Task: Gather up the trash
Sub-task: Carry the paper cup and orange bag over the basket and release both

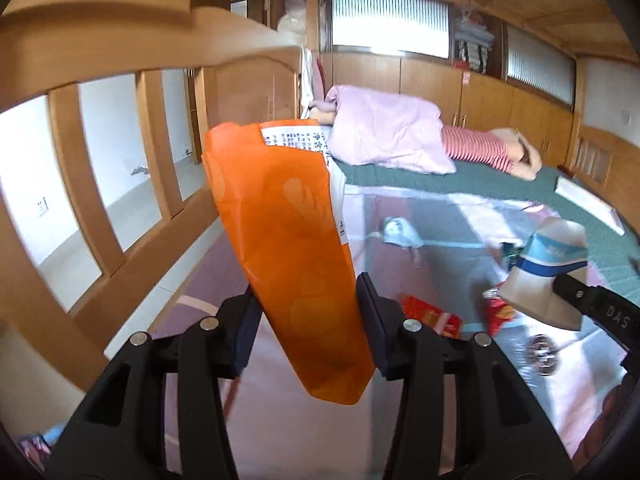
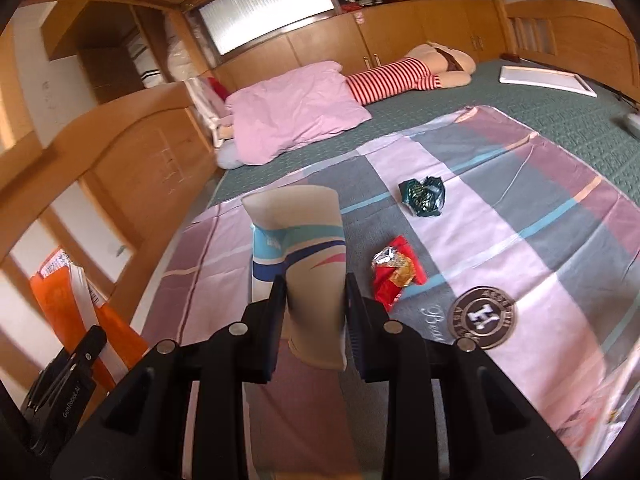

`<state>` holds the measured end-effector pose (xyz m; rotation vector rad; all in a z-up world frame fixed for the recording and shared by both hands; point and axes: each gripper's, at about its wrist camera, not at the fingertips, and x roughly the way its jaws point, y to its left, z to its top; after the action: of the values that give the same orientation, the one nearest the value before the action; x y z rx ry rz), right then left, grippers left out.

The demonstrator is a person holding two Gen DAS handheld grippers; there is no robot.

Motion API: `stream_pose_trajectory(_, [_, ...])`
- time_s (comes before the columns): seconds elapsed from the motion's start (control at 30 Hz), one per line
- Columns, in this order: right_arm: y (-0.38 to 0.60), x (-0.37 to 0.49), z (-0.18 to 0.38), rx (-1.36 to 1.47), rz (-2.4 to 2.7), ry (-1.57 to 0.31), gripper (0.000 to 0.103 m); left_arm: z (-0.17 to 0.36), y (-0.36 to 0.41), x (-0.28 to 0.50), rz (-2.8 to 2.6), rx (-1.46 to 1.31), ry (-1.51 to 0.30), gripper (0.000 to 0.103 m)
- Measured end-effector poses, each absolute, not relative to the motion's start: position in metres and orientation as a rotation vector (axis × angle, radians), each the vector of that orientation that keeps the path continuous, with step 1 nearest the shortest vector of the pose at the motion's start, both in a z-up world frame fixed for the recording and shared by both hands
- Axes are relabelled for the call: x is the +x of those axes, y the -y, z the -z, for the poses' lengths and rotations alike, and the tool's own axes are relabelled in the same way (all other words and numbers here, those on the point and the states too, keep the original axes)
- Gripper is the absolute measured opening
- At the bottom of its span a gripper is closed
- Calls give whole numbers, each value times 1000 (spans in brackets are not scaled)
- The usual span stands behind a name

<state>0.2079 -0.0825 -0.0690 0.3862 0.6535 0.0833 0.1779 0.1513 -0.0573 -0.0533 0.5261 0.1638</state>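
Note:
My left gripper (image 1: 306, 300) is shut on an orange paper bag (image 1: 280, 220) with printed white labelling, held up over the bed's left side; the bag also shows in the right wrist view (image 2: 60, 296). My right gripper (image 2: 316, 296) is shut on a flattened beige paper cup with blue stripes (image 2: 298, 240), also visible in the left wrist view (image 1: 548, 264). On the patterned sheet (image 2: 500, 216) lie a red snack wrapper (image 2: 394, 276), a dark green wrapper (image 2: 424, 196), a flat red packet (image 1: 430, 316) and a crumpled white tissue (image 1: 400, 232).
A wooden bed rail (image 1: 120, 208) runs along the left. A pink pillow (image 2: 296, 108), a doll in a red striped top (image 2: 392, 76) and a white board (image 2: 548, 80) lie at the far end of the green mattress (image 2: 520, 120). Wooden cabinets line the back wall.

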Motion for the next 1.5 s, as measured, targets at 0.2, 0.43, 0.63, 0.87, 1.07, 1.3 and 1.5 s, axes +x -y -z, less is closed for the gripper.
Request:
stream_pose_trajectory(0.2, [139, 150, 17, 343, -116, -580, 30, 32, -100, 122, -63, -81, -519, 47])
stream_pose_trajectory(0.43, [214, 79, -4, 320, -90, -547, 31, 11, -29, 75, 40, 6, -510, 47])
stream_pose_trajectory(0.63, [259, 33, -1, 257, -60, -577, 31, 4, 31, 42, 127, 72, -500, 47])
stream_pose_trajectory(0.87, [299, -3, 46, 199, 18, -756, 32, 14, 88, 26, 247, 121, -539, 47])
stream_pose_trajectory(1.07, [328, -16, 94, 302, 33, -941, 43, 39, 137, 18, 381, 161, -620, 47])
stream_pose_trajectory(1.3, [392, -52, 62, 406, 302, -771, 60, 79, 179, 8, 576, 210, -763, 48])
stream_pose_trajectory(1.5, [427, -71, 44, 451, 404, -681, 65, 111, 205, 0, 792, 239, -895, 62])
